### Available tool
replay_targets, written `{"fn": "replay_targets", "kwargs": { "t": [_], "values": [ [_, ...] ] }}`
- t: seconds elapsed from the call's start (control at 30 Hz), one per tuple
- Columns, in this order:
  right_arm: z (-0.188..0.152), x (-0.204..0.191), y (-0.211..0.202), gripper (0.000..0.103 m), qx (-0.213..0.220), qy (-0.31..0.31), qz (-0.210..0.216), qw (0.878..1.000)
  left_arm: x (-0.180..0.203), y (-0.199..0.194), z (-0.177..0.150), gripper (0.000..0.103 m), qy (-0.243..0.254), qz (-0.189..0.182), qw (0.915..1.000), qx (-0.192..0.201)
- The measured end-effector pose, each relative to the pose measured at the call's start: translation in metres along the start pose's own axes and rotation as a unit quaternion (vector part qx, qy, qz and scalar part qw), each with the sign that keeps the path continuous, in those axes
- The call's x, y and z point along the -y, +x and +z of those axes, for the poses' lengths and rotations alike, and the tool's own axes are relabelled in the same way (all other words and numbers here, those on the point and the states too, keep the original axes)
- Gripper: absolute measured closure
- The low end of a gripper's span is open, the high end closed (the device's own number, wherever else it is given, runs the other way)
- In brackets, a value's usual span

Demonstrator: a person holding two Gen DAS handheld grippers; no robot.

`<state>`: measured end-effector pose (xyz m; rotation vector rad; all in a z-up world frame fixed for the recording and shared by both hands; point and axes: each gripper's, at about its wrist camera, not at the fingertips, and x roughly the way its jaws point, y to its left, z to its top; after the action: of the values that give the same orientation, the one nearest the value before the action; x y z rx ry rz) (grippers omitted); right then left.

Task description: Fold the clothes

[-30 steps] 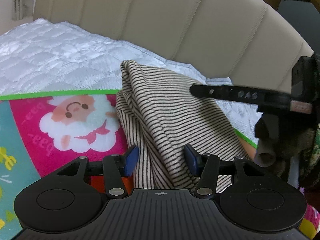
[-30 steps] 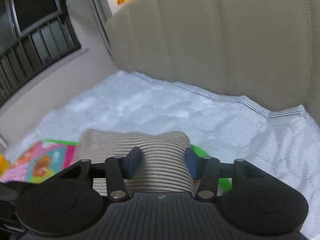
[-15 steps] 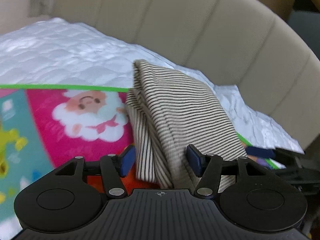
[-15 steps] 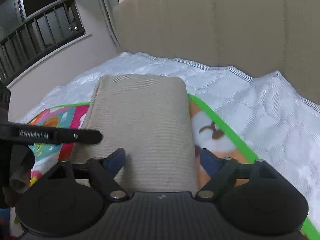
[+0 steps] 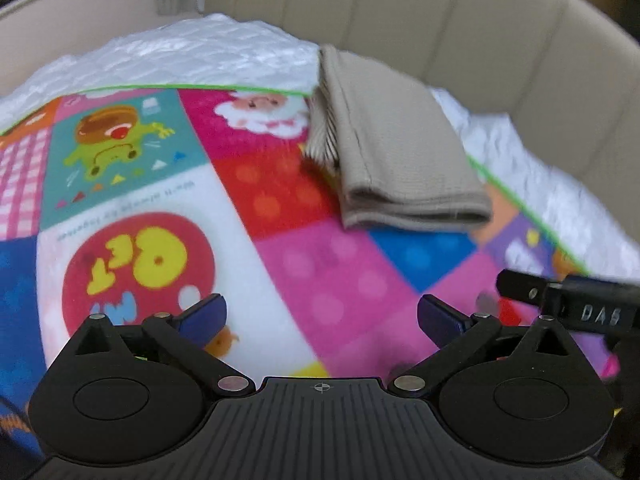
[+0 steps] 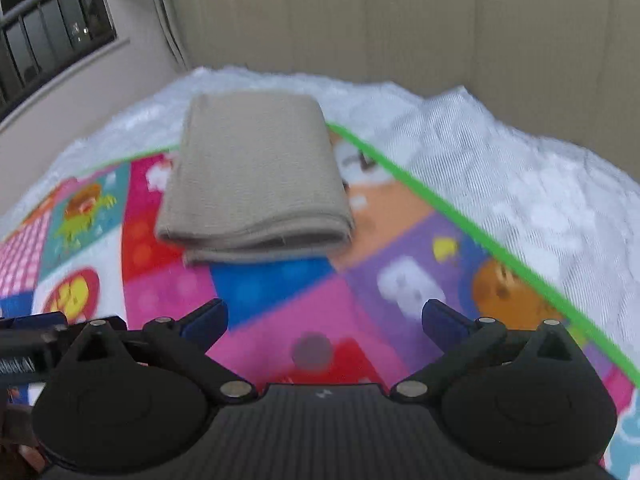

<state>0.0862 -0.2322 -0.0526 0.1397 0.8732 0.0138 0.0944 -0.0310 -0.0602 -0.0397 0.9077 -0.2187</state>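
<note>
a: padded beige headboard (image 6: 400, 20) behind, white quilted cover (image 6: 520, 184) on the bed, and a bright cartoon play mat (image 5: 320, 280) spread over it. where's the garment?

b: folded garment (image 6: 252, 176) sits at the mat's far corner, its back edge lapping over the green border onto the quilt. it looks done, a tidy stack with the open edges facing us.

a: and the grippers?

b: left hand-held gripper (image 5: 320, 316) and right hand-held gripper (image 6: 325, 317) both have jaws opening wide, nothing between them, only mat below. neither touches the cloth.

a: what could spoil it?

b: i'd guess the loose layers. striped inner fabric (image 5: 320, 140) already peeks out on the left side, so a brushing finger could drag a layer and undo the fold. the two grippers are also close together, and they might knock each other.
</note>
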Motion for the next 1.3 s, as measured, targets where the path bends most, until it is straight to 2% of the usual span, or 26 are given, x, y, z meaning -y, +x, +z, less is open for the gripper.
{"fn": "replay_targets", "kwargs": {
  "t": [0.07,0.17,0.3,0.43,0.87,1.3],
  "values": [
    [-0.004,0.003,0.008,0.000,-0.012,-0.011,-0.021,1.000,-0.001,0.011,-0.005,0.000,0.003,0.008,0.9999,-0.006],
    [-0.006,0.007,0.024,0.000,-0.038,-0.014,-0.037,0.999,-0.007,0.030,-0.010,0.000,-0.013,0.013,0.9992,-0.035],
    [-0.010,0.006,0.043,0.000,-0.076,-0.023,-0.034,0.996,0.000,0.040,-0.013,0.000,0.005,0.034,0.9989,-0.033],
    [-0.010,-0.003,0.051,0.000,-0.087,-0.054,-0.049,0.994,0.005,0.046,-0.011,0.000,0.012,0.054,0.9977,-0.038],
    [-0.005,-0.012,0.053,0.000,-0.069,-0.080,-0.044,0.993,0.010,0.051,-0.009,0.000,0.016,0.069,0.9969,-0.034],
    [-0.002,-0.014,0.054,0.000,-0.073,-0.083,-0.043,0.993,0.011,0.050,-0.010,0.000,0.015,0.071,0.9968,-0.033]
  ]
}}
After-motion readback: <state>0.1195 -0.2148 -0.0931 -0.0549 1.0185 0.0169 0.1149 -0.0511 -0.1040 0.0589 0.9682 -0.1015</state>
